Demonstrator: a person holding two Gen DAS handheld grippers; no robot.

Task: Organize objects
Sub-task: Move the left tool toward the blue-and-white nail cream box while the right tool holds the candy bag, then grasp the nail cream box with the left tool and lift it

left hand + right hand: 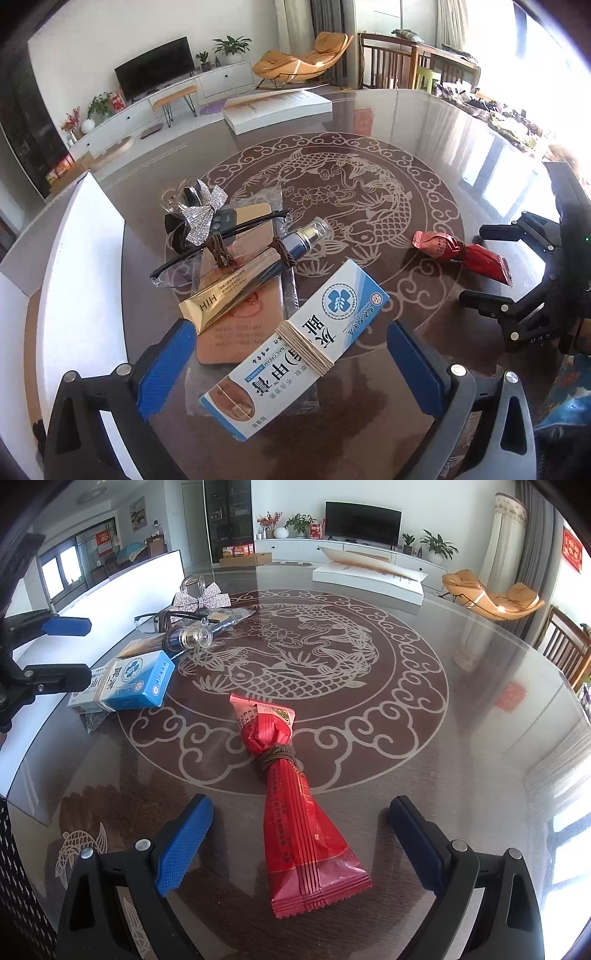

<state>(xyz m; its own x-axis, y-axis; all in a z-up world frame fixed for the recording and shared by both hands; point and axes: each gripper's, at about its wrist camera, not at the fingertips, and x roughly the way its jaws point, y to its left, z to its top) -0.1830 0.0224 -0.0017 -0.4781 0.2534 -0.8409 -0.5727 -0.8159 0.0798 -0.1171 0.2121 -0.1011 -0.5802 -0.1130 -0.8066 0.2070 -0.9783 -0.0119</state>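
Glossy dark tabletop [424,775] w/ etched fish motif. Crinkly red packet [295,805], cord-tied mid, long axis towards right gripper [301,843]; cardboard box [295,350] between left gripper [291,363]. Both jaws wide, empty.

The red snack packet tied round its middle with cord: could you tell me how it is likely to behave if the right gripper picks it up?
The red snack packet looks like thin crinkled film, so it would probably crush and flex rather than stay stiff. The cord pinches it at a waist, so the ends may droop. Its glossy surface could slip on the glass table, which looks smooth.
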